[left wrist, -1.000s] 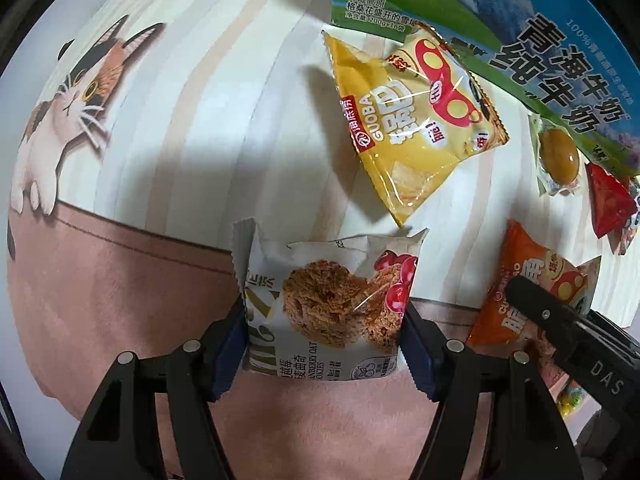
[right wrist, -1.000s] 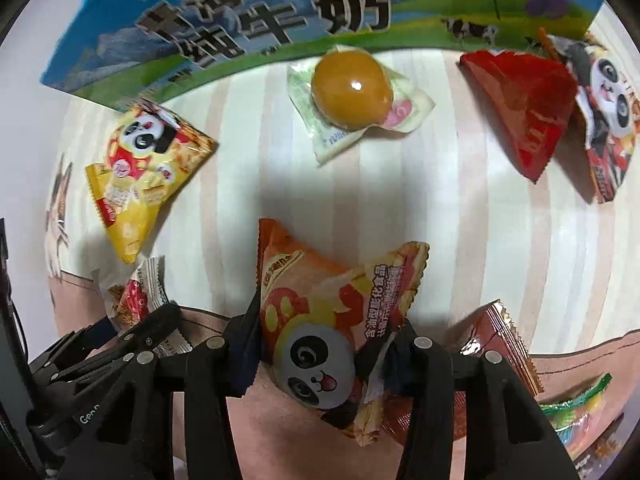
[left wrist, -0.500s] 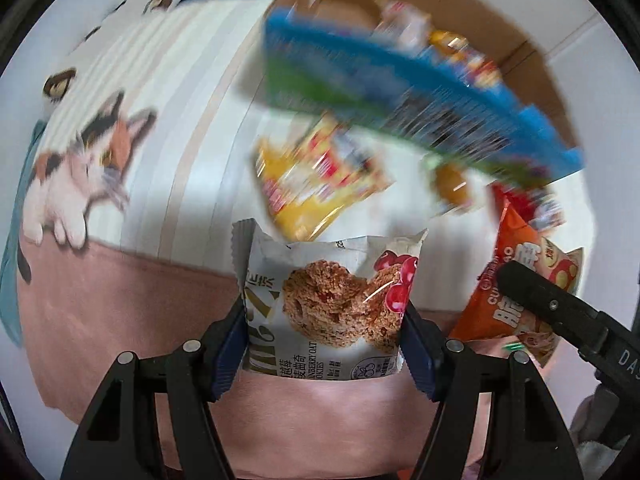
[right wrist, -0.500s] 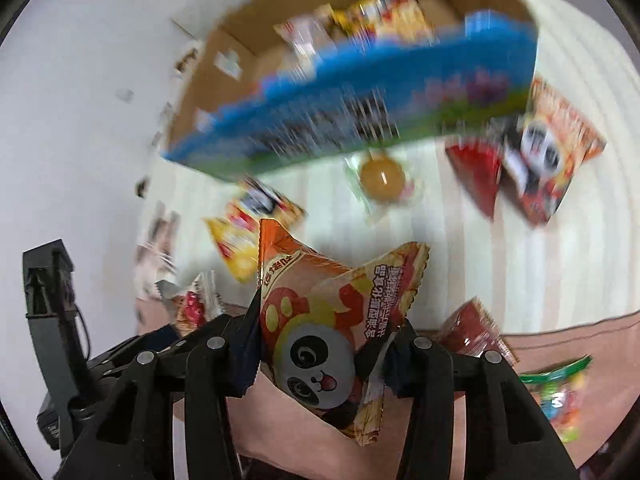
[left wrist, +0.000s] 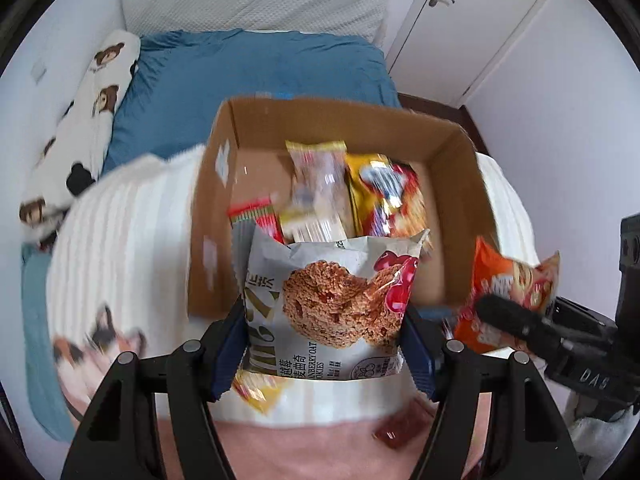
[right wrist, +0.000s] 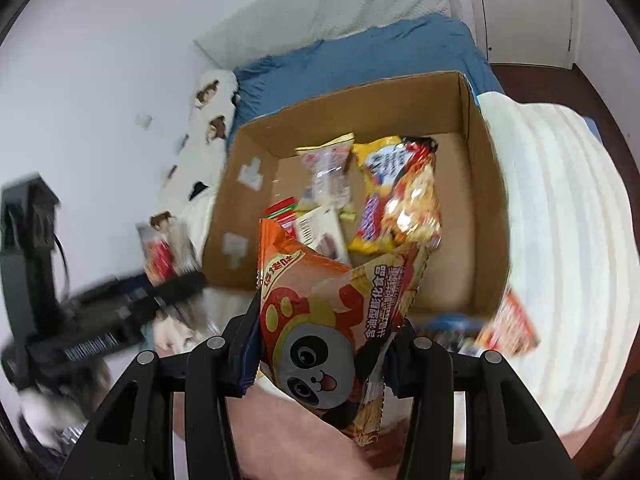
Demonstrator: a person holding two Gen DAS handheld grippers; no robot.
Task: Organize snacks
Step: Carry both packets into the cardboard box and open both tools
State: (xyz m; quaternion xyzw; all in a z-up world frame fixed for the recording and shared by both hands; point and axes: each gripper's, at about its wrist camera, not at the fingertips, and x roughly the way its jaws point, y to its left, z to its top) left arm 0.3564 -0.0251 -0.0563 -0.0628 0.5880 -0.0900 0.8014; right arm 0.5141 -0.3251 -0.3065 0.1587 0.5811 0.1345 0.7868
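Note:
My left gripper (left wrist: 324, 340) is shut on a white oat cookie packet (left wrist: 332, 304) and holds it up in front of the open cardboard box (left wrist: 460, 132). My right gripper (right wrist: 320, 344) is shut on an orange panda snack bag (right wrist: 332, 312), also raised before the box (right wrist: 464, 92). The box holds several snack packs, among them a yellow bag (right wrist: 404, 200) and a clear wrapped pack (left wrist: 316, 184). The right gripper with its orange bag (left wrist: 508, 292) shows at the right of the left wrist view. The left gripper and its packet (right wrist: 164, 256) show blurred at the left of the right wrist view.
The box stands on a white striped blanket (left wrist: 132, 216) on a bed with a blue sheet (left wrist: 260, 64). A bear-print pillow (left wrist: 88, 120) lies at the left. A yellow snack (left wrist: 256, 394) and a red one (left wrist: 394, 432) lie below the left gripper. Another snack (right wrist: 512, 324) lies right of the box.
Both grippers have lifted with their packets from low over the blanket to above the box's near edge. The view now looks into the open box instead of at its printed side.

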